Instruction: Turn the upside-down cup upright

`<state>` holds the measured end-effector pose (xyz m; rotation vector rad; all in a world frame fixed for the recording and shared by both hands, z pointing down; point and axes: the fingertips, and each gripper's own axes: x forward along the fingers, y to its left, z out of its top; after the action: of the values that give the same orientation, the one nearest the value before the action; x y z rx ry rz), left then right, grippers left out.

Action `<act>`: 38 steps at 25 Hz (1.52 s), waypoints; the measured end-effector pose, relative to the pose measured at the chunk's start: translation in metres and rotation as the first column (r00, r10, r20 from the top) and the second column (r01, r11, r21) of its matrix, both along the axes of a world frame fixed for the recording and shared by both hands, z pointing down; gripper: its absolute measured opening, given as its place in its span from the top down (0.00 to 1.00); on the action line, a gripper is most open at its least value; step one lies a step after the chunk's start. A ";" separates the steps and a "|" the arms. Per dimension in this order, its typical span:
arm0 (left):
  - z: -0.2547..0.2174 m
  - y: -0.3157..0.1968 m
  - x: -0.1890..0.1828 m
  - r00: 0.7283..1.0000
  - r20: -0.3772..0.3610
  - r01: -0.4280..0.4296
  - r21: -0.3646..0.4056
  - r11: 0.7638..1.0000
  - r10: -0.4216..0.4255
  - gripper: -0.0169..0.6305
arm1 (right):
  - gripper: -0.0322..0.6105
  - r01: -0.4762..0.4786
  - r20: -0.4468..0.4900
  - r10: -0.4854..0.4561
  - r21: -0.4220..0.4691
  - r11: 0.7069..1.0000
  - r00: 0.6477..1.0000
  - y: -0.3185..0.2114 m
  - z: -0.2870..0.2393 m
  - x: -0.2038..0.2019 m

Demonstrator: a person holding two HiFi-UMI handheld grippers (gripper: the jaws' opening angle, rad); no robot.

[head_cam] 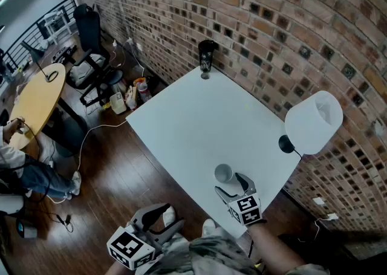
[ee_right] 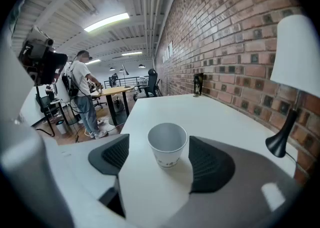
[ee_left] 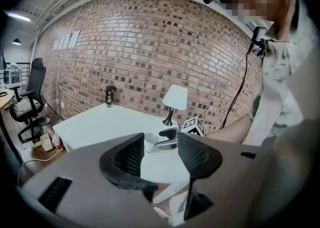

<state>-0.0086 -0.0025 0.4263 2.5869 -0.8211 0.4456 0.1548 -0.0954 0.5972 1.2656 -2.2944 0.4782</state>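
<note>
Seemingly untouched, cup (ee_right: 167,144) within right hand-held gripper (ee_right: 158,153)

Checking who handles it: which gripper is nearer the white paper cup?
Right. The right gripper has open jaws flanking the white paper cup; the left gripper is off the white table.

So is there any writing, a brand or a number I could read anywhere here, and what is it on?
No text here reads clearly.
Paper cup: a small printed mark near its base, too blurred to read.
Brick wall: white lettering high up, too small to read.
Marker cube: black-and-white square patterns only, no letters or numbers.
</note>
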 end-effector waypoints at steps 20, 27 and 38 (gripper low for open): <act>0.013 -0.106 -0.034 0.987 -0.057 -0.147 0.007 0.989 0.148 0.64 | 0.42 0.068 -0.400 -0.118 -0.137 0.988 0.909 -0.059 0.012 0.008; 0.023 -0.114 -0.070 0.990 -0.070 -0.124 0.002 0.992 0.124 0.64 | 0.42 0.179 -0.507 -0.311 -0.293 0.939 0.804 -0.084 0.038 -0.018; 0.039 -0.118 -0.110 0.995 -0.074 -0.064 -0.037 0.997 0.061 0.64 | 0.42 0.275 -0.521 -0.469 -0.408 0.871 0.713 -0.113 0.073 -0.062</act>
<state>-0.1181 -0.1200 0.4657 2.5821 -0.7013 0.3786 0.0925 -0.2082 0.6703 0.6298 -1.7606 0.2113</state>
